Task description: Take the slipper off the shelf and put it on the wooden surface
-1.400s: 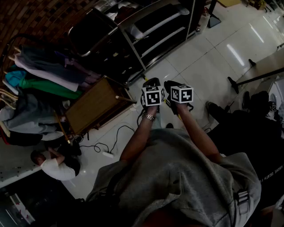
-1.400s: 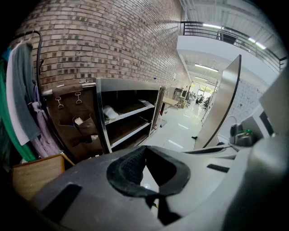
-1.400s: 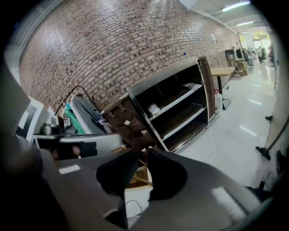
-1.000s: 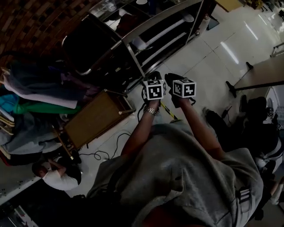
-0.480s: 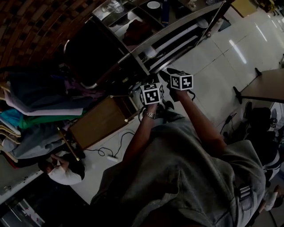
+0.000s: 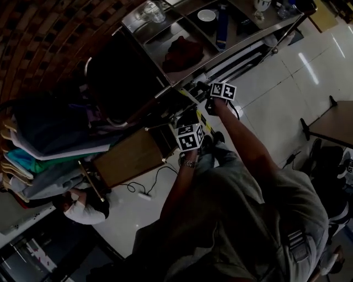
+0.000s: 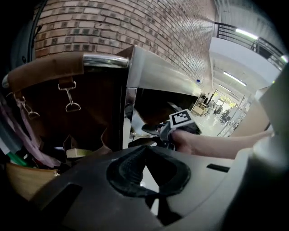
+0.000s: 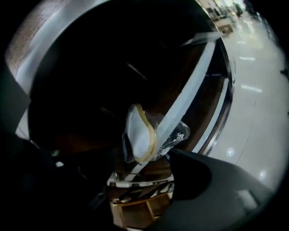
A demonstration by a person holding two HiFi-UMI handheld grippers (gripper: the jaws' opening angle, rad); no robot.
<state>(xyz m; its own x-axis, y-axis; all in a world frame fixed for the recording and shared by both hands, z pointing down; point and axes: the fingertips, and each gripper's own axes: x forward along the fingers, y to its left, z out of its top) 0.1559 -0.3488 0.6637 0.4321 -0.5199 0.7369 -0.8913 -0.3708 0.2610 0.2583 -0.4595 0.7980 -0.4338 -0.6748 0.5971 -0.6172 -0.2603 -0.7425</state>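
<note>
A white slipper (image 8: 140, 135) in clear plastic wrap lies on a dark lower level of the metal shelf (image 6: 165, 82). My right gripper (image 8: 119, 158) reaches into that level. Its jaws are opening, with the slipper just ahead between them and untouched. In the head view the right gripper (image 6: 205, 91) sits at the shelf's front rail. The left gripper (image 6: 185, 118) hangs lower and nearer, above the wooden surface (image 6: 129, 157). In the left gripper view the left gripper (image 7: 144, 149) has its jaws together with nothing in them.
A clothes rack (image 6: 49, 143) crowds the left beside the wooden surface. A person (image 6: 83, 206) crouches on the white tiled floor by a cable (image 6: 146, 190). The shelf top holds a dark red cloth (image 6: 182, 52) and a bowl (image 6: 206, 15). A table (image 6: 331, 126) stands at the right.
The head view has swung up toward the shelf. My right gripper has moved forward and up to the shelf's front, while the left has stayed back over the wooden surface.
</note>
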